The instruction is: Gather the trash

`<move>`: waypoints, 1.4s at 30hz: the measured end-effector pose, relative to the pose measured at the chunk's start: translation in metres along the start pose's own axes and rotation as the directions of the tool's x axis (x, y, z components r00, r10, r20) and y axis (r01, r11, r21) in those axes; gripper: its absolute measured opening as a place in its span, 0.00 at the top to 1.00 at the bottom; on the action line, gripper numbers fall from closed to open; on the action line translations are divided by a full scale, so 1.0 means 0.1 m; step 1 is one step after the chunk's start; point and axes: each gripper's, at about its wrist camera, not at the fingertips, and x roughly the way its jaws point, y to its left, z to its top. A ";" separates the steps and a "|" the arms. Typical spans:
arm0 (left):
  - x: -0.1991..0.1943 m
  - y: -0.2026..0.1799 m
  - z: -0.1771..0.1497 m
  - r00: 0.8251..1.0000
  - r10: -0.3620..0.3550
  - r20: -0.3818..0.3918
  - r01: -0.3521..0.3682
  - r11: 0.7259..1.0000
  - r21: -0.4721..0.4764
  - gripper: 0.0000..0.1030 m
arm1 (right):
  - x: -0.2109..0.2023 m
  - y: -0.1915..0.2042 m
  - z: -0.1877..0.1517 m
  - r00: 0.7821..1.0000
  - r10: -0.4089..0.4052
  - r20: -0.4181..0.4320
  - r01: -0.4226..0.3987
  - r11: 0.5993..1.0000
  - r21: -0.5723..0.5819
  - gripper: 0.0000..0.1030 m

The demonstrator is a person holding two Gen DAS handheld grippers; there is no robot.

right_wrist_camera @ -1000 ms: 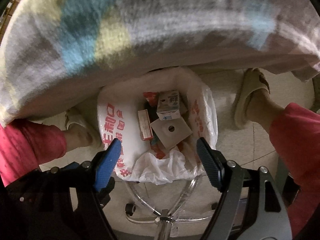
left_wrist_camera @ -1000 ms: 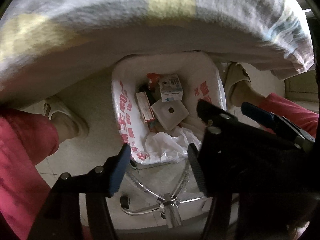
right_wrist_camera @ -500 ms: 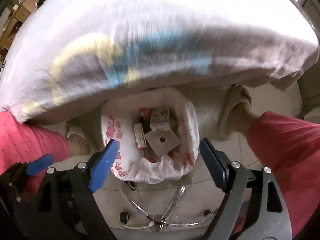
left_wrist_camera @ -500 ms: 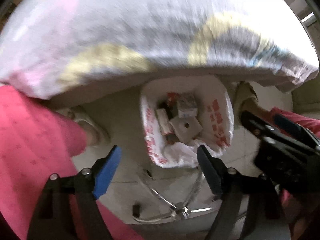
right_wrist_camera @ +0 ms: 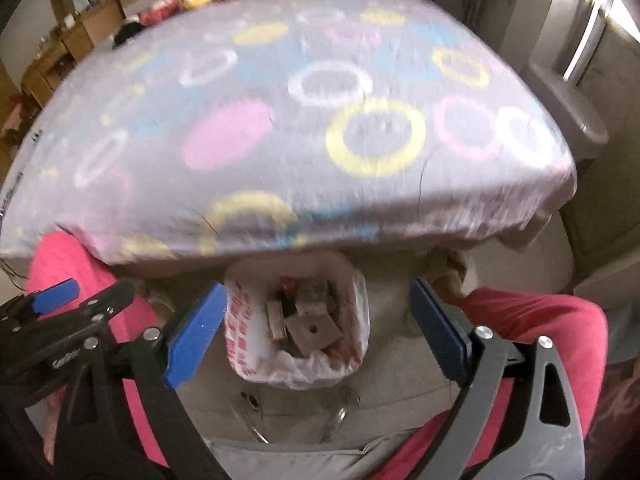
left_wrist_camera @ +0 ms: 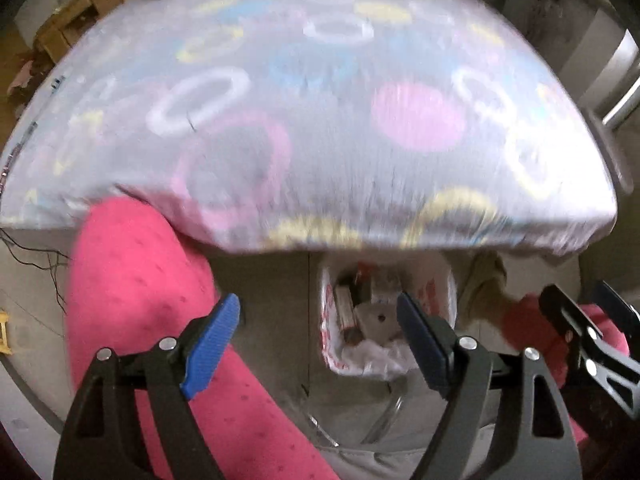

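Both tools are seen spread wide and empty: the left tool [left_wrist_camera: 318, 334] and the right tool [right_wrist_camera: 316, 330] each carry nothing between their blue pads. The trash bin [right_wrist_camera: 240, 320], lined with a white bag printed in red, stands on the floor below and just ahead of both tools, partly tucked under the near edge of the counter [right_wrist_camera: 280, 120], which is draped in a grey cloth with coloured rings. Inside the bin a grey square piece with a centre hole [right_wrist_camera: 312, 330] and a narrow red-and-white carton [right_wrist_camera: 276, 320] are visible, the carton's long axis running near to far; other scraps behind them are too blurred to name. In the right wrist view the bin sits squarely between the spread pads, while in the left wrist view it lies toward the right pad, so the right tool is judged to be the better aligned with it. No loose trash can be made out on the blurred cloth in either view. Since both tools are empty and the bin already holds items, the coming move is judged to be a reach away from the bin, up and far over the counter, toward whatever remains to be collected. The person's pink-clad legs [left_wrist_camera: 140, 280] flank the bin on both sides.
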 end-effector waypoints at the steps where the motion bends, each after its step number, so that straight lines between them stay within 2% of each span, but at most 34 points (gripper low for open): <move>1: -0.08 0.00 0.02 1.000 0.010 0.022 -0.010 1.000 -0.001 0.23 | -0.12 0.02 0.03 1.000 0.001 0.031 -0.001 1.000 -0.008 0.09; 6: -0.61 -0.04 0.10 0.987 0.023 0.159 -0.022 1.000 -0.006 0.23 | -0.69 0.14 0.15 0.982 0.032 0.185 -0.026 0.999 -0.034 0.07; 11: -1.22 -0.06 0.14 0.956 0.006 0.292 -0.006 1.000 -0.001 0.19 | -1.22 0.14 0.23 0.948 0.056 0.313 -0.053 0.998 -0.017 0.07; 15: -1.70 -0.08 0.13 0.915 0.006 0.404 -0.003 1.000 -0.010 0.14 | -1.70 0.11 0.25 0.901 0.057 0.430 -0.059 0.998 -0.008 0.07; 22: -2.28 -0.09 0.03 0.849 0.022 0.527 -0.007 1.000 -0.030 0.11 | -2.36 0.12 0.19 0.817 0.008 0.577 0.004 1.000 -0.019 0.07; 25: -2.46 -0.10 -0.01 0.829 0.026 0.558 -0.013 1.000 -0.028 0.10 | -2.51 0.08 0.16 0.800 0.018 0.599 -0.013 1.000 -0.012 0.07; 30: -2.62 -0.14 -0.07 0.820 0.039 0.572 -0.034 0.999 -0.020 0.10 | -2.62 0.01 0.12 0.795 0.032 0.606 -0.039 0.999 -0.002 0.06; 42: -2.69 -0.15 -0.13 0.820 0.032 0.572 -0.030 0.999 -0.013 0.09 | -2.72 -0.02 0.04 0.789 0.040 0.613 -0.052 0.999 0.001 0.06</move>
